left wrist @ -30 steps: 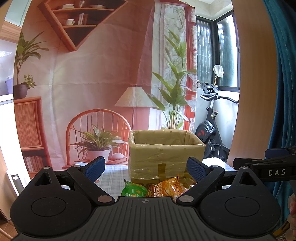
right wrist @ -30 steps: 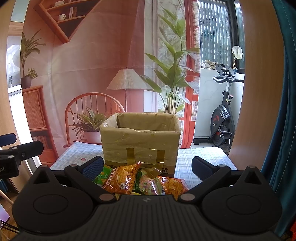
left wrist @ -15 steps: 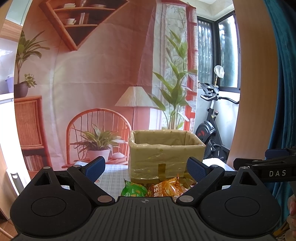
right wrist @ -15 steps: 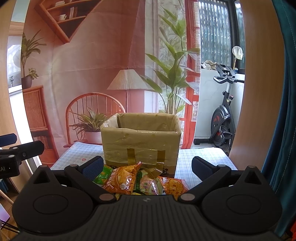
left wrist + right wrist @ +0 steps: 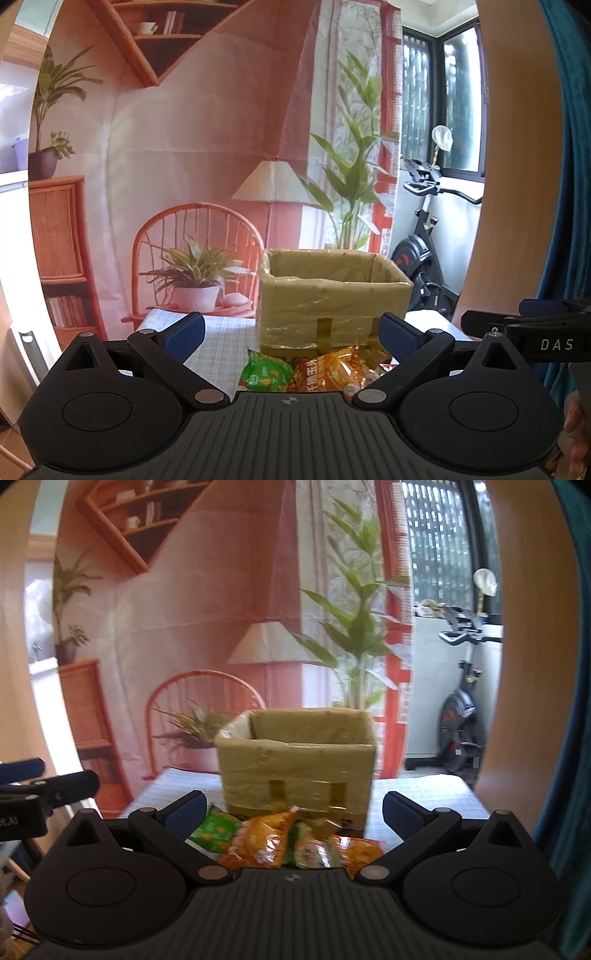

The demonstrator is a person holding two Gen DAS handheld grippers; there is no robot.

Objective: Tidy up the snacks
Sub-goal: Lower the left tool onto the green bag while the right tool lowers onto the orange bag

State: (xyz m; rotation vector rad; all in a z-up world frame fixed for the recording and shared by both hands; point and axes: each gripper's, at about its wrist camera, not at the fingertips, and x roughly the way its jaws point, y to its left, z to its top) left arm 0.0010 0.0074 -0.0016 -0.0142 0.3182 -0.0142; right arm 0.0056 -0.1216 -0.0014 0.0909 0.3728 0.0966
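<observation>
On right gripper [image 5: 532, 325], white lettering reads "DAS"

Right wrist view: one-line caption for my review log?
Open right gripper facing snack packets heaped before an open cardboard box.

- The place looks like a room in a home, set up for recording around a small table [image 5: 221, 334] with a checked cloth.
- Directly behind the table hangs a printed backdrop [image 5: 207, 122], creased, picturing a living room: wicker chair, potted plants, floor lamp, corner shelves with books and cups.
- To the right of the table, past the backdrop's edge, an exercise bike [image 5: 424, 236] stands by a white wall under a dark-framed window [image 5: 439, 96] with a grille.
- Far right of the table hangs a teal curtain [image 5: 569, 147].
- On the table sit a cardboard box [image 5: 332, 299] and snack packets [image 5: 280, 840], household goods.
</observation>
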